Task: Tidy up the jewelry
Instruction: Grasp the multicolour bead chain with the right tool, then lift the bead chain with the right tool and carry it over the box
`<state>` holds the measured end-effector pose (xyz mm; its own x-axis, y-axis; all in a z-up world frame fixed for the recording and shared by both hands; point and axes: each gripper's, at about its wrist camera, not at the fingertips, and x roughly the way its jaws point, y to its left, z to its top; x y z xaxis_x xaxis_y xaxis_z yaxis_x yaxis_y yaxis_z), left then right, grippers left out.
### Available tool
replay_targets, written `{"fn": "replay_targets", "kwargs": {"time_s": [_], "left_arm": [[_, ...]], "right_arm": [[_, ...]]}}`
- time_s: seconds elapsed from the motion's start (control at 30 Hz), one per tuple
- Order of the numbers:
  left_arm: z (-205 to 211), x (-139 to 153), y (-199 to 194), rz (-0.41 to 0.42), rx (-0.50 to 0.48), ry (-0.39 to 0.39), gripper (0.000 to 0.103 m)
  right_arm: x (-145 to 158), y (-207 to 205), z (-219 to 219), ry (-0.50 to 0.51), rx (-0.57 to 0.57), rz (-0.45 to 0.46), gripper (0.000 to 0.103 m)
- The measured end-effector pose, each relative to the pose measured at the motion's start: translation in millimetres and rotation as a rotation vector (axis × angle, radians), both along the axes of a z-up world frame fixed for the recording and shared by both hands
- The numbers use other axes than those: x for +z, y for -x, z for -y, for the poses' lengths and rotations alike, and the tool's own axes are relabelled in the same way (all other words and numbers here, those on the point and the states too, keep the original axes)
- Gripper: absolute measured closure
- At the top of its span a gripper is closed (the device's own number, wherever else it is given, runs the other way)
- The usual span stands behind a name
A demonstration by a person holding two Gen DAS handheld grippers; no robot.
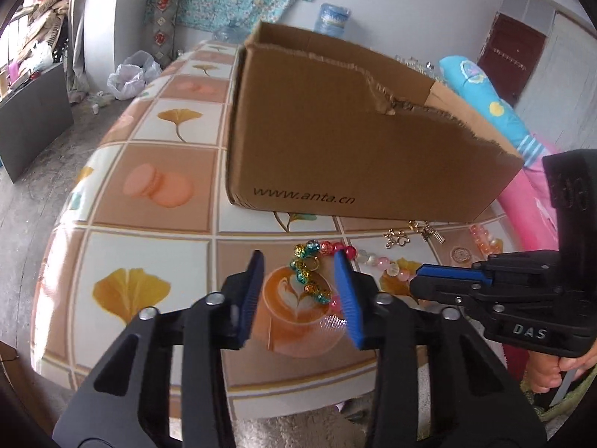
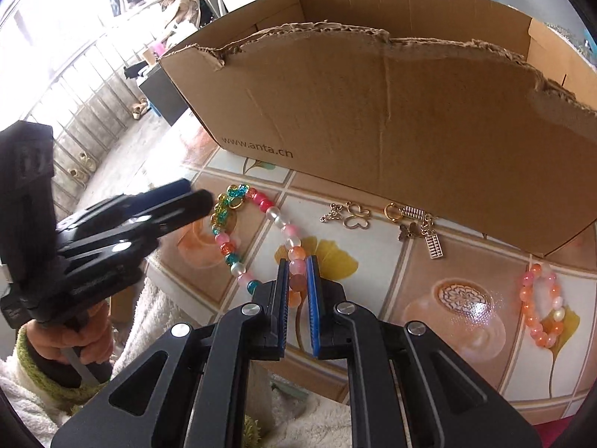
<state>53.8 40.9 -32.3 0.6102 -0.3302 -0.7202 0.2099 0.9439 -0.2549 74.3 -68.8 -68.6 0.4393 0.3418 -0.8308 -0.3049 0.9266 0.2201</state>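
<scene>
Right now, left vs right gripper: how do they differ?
Left gripper is open, its fingers astride the glittery end of the long bead strand; right gripper is shut on the strand's pink end. Both have blue pads and work the same strand, near the cardboard box.

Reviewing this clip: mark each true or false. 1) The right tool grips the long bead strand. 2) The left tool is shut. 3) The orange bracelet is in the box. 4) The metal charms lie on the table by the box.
1) True: the right tool is closed on the long bead strand.
2) False: the left tool is open, its fingers either side of the strand's end.
3) False: the orange bracelet lies on the table, outside the box.
4) True: the charms lie on the table beside the box.
</scene>
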Motion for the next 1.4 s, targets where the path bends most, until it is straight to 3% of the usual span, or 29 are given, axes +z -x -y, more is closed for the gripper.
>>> {"fn": "replay_targets", "kwargs": {"time_s": [0.13, 0.4, 0.67, 1.4], "left_arm": [[9, -6, -3, -0.037, -0.009, -0.011, 0.085], [14, -5, -7, -0.048, -0.002, -0.033, 0.091], [23, -5, -8, -0.018, -0.015, -0.107, 0.095], [11, 60, 17, 0.131, -0.043, 0.026, 0.095]], "right_arm": [[-5, -7, 6, -0.017, -0.003, -0.002, 0.093], [-8, -8, 24, -0.057, -0.009, -0.008, 0.093], [-3, -10, 28, -0.076, -0.003, 0.021, 0.093], [55, 13, 40, -0.136, 0.011, 0.154, 0.093]]}}
